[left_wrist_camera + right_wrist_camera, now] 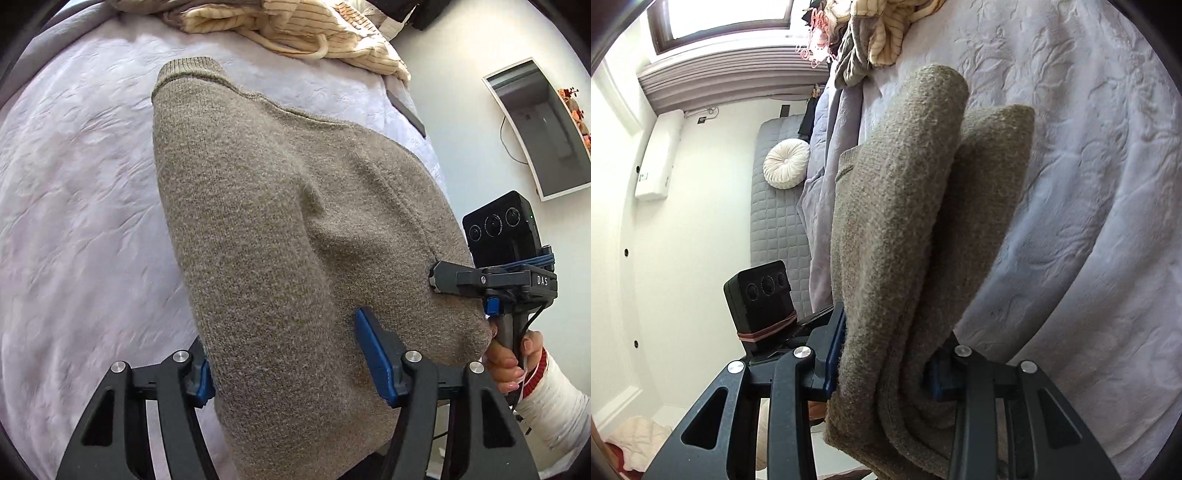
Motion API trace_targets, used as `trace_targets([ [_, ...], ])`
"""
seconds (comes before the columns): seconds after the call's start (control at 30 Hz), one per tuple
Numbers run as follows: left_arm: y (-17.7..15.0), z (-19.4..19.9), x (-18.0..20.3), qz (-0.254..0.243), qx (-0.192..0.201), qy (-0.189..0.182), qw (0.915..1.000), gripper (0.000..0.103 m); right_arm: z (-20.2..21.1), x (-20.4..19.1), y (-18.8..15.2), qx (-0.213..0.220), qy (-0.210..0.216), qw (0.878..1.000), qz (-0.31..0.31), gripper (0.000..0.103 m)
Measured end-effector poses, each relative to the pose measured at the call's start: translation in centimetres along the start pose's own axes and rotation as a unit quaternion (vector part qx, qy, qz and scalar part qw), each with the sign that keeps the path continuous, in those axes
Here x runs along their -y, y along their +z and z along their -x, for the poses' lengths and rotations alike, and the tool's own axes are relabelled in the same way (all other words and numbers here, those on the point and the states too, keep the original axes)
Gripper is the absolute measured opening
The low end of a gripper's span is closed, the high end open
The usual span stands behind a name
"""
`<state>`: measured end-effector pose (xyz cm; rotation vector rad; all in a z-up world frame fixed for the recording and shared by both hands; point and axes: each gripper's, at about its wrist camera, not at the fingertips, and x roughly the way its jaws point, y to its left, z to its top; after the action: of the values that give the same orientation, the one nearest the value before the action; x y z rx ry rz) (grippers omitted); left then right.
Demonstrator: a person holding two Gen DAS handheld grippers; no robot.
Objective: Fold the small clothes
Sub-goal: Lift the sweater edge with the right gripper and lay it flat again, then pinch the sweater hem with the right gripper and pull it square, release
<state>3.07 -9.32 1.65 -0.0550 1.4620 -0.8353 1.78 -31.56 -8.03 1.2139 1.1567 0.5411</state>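
A grey-brown knit sweater (288, 229) hangs lifted over the pale lilac bedspread (74, 206). My left gripper (284, 358) is shut on its near edge, blue pads on either side of the thick fabric. My right gripper (434, 277) shows at the right, shut on the sweater's other edge. In the right wrist view the sweater (897, 229) is doubled over in thick layers, and my right gripper (886, 365) clamps the bundle between its blue pads. The left gripper's camera block (761, 291) shows at the left.
A heap of cream striped clothes (314, 29) lies at the far end of the bed. The bed edge drops to the floor on the right. A wall screen (543, 125) hangs beyond. A round white cushion (786, 164) rests on a grey quilted mat.
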Motion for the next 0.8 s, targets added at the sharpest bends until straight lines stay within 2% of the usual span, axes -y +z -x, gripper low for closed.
trace_targets([
  [0.17, -4.3, 0.3, -3.0, 0.021, -0.016, 0.027, 0.9993, 0.066, -5.0, 0.6, -3.6, -0.013, 0.008, 1.000, -0.023, 0.039],
  [0.27, -6.3, -1.0, -4.4, 0.014, -0.027, 0.080, 0.9963, 0.066, -8.2, 1.8, -4.9, -0.021, -0.009, 0.999, -0.031, 0.039],
  [0.33, -7.3, -1.7, -5.4, 0.016, -0.037, 0.129, 0.9908, 0.066, -9.5, 2.9, -5.5, -0.025, -0.061, 0.997, -0.042, 0.043],
  [0.37, -7.8, -1.6, -5.8, 0.021, -0.035, 0.140, 0.9892, 0.066, -10.0, 3.2, -5.6, -0.024, -0.115, 0.992, -0.044, 0.043],
  [0.43, -8.5, -0.4, -6.6, 0.042, -0.022, 0.134, 0.9898, 0.066, -10.1, 3.0, -5.6, -0.020, -0.183, 0.982, -0.041, 0.054],
  [0.53, -8.9, 1.5, -6.8, 0.043, -0.002, 0.167, 0.9849, 0.066, -9.2, 0.9, -6.0, -0.006, -0.245, 0.969, -0.014, 0.056],
  [0.6, -8.9, 2.5, -6.5, 0.036, 0.008, 0.180, 0.9829, 0.066, -8.8, -1.2, -6.7, 0.002, -0.291, 0.957, 0.017, 0.056],
  [0.67, -9.4, 3.5, -6.2, 0.026, 0.016, 0.195, 0.9803, 0.074, -8.2, -3.0, -6.8, 0.006, -0.327, 0.944, 0.043, 0.051],
  [0.7, -9.3, 3.4, -5.6, 0.020, 0.020, 0.205, 0.9783, 0.081, -8.0, -3.8, -7.4, 0.009, -0.339, 0.939, 0.055, 0.036],
  [0.73, -9.4, 3.6, -5.2, 0.015, 0.023, 0.209, 0.9775, 0.083, -7.3, -3.8, -8.6, 0.010, -0.344, 0.937, 0.064, 0.025],
  [0.8, -9.7, 3.4, -4.4, 0.007, 0.022, 0.214, 0.9766, 0.083, -7.8, -5.2, -9.5, 0.009, -0.345, 0.935, 0.081, 0.023],
])
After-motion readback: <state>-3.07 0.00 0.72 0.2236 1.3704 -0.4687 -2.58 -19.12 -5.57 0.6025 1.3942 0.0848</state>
